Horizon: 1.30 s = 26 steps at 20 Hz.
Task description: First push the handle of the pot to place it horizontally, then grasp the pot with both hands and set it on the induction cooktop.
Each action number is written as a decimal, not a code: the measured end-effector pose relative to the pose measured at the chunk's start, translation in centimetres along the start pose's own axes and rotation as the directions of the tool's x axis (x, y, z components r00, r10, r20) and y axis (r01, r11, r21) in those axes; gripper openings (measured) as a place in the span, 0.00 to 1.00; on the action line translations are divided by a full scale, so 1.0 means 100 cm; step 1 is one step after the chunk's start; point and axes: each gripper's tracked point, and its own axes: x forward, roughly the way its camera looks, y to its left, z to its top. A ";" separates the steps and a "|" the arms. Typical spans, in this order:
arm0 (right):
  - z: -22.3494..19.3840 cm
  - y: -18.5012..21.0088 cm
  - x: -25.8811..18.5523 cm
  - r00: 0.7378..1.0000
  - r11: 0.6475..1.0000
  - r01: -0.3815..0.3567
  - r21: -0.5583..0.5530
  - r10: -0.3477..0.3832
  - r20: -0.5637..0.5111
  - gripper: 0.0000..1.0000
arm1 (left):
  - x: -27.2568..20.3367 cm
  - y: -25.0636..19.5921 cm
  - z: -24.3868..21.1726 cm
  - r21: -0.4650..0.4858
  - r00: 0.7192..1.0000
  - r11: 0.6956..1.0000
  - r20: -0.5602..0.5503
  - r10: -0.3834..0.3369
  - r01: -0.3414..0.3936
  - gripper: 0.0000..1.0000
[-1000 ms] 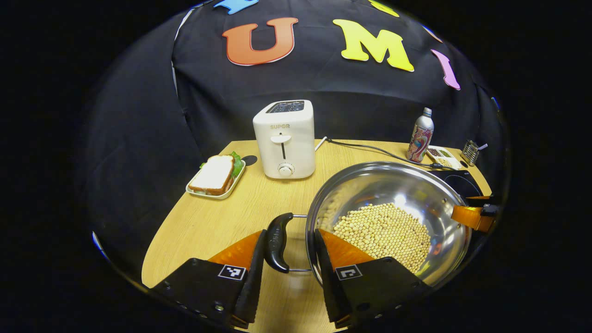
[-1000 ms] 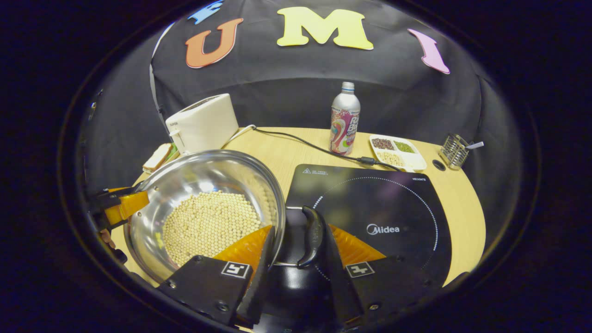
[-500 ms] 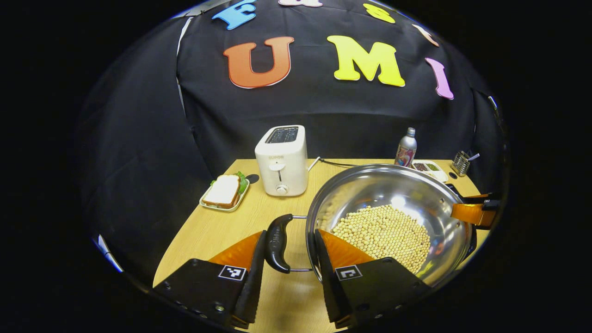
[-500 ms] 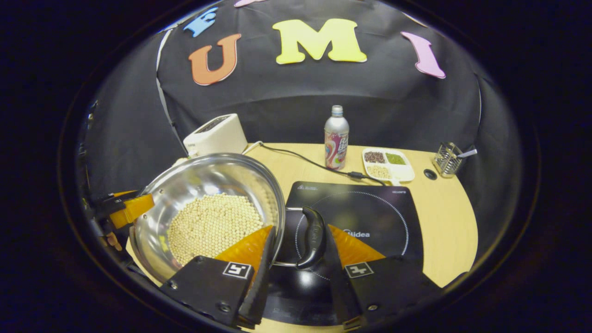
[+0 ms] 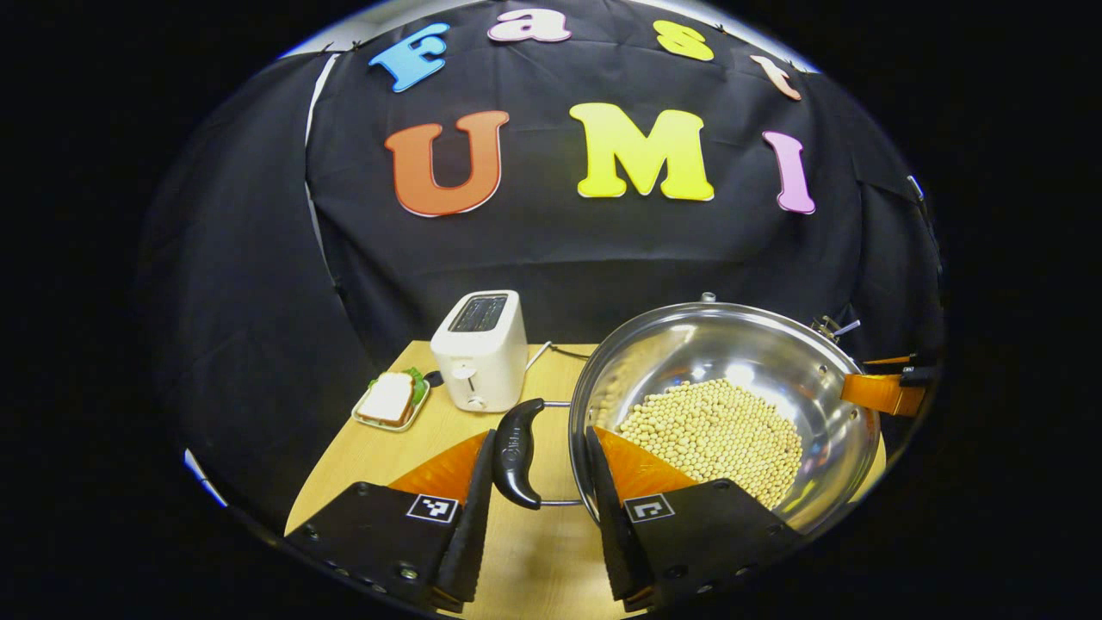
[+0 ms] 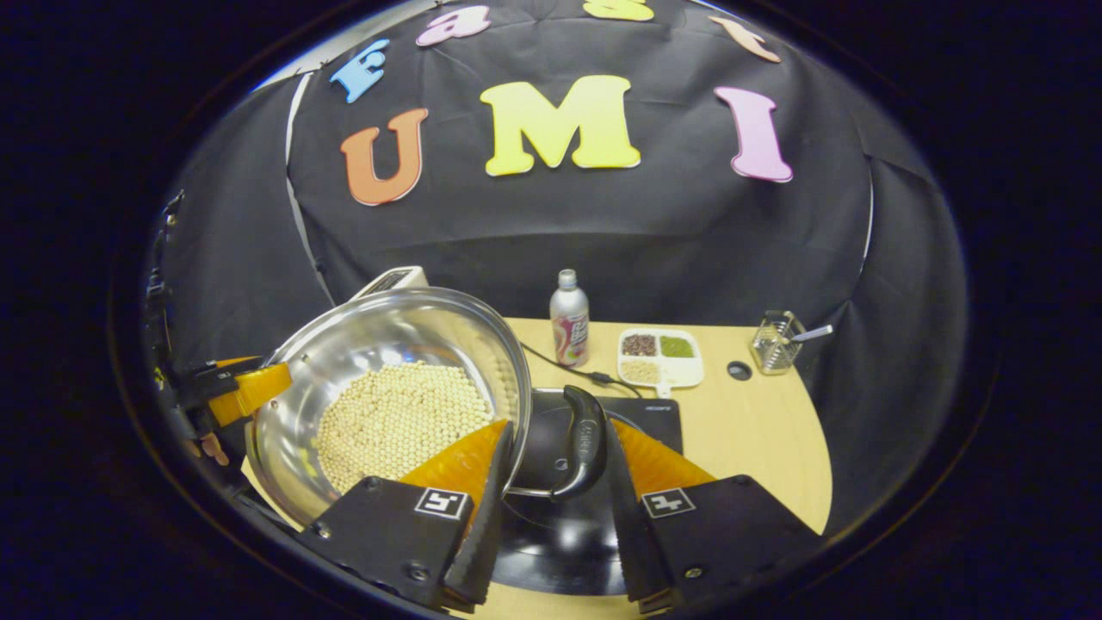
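Pot [image 5: 740,379] of beans held above desk [image 5: 379,456]. Left tongs [image 5: 535,469] and right tongs [image 6: 551,461] each clamp a side handle.

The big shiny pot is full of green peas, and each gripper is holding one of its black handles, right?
Nearly. The pot holds pale yellow beans, not green peas, as the left gripper view shows. Each gripper, left and right, does straddle one black handle.
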 end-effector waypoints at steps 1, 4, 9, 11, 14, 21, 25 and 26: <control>0.004 -0.008 -0.004 1.000 1.000 0.009 -0.001 -0.009 0.006 0.60 | -0.001 -0.010 0.002 0.010 1.000 1.000 0.002 -0.011 0.011 0.55; 0.012 -0.036 -0.016 0.999 0.999 0.038 -0.011 -0.038 0.022 0.57 | 0.000 -0.034 0.014 0.021 0.999 0.999 0.011 -0.038 0.037 0.55; 0.018 -0.077 -0.017 0.996 0.997 0.083 0.002 -0.083 0.036 0.60 | 0.017 -0.075 0.020 0.020 0.997 0.997 0.014 -0.080 0.080 0.55; 0.012 -0.091 -0.011 0.995 0.995 0.098 0.003 -0.098 0.021 0.59 | 0.024 -0.088 0.014 0.033 0.996 0.995 -0.007 -0.089 0.090 0.55; 0.002 -0.106 0.000 0.994 0.994 0.107 0.014 -0.107 0.003 0.60 | 0.039 -0.100 0.007 0.031 0.995 0.994 -0.019 -0.101 0.102 0.55; -0.027 -0.144 0.034 0.991 0.991 0.126 0.048 -0.124 -0.056 0.57 | 0.071 -0.134 -0.019 0.054 0.991 0.991 -0.060 -0.118 0.121 0.55; -0.047 -0.156 0.053 0.988 0.990 0.126 0.065 -0.120 -0.093 0.58 | 0.085 -0.145 -0.033 0.064 0.990 0.990 -0.070 -0.118 0.123 0.55; -0.051 -0.158 0.055 0.988 0.989 0.127 0.070 -0.120 -0.097 0.58 | 0.087 -0.146 -0.034 0.066 0.990 0.990 -0.068 -0.120 0.125 0.55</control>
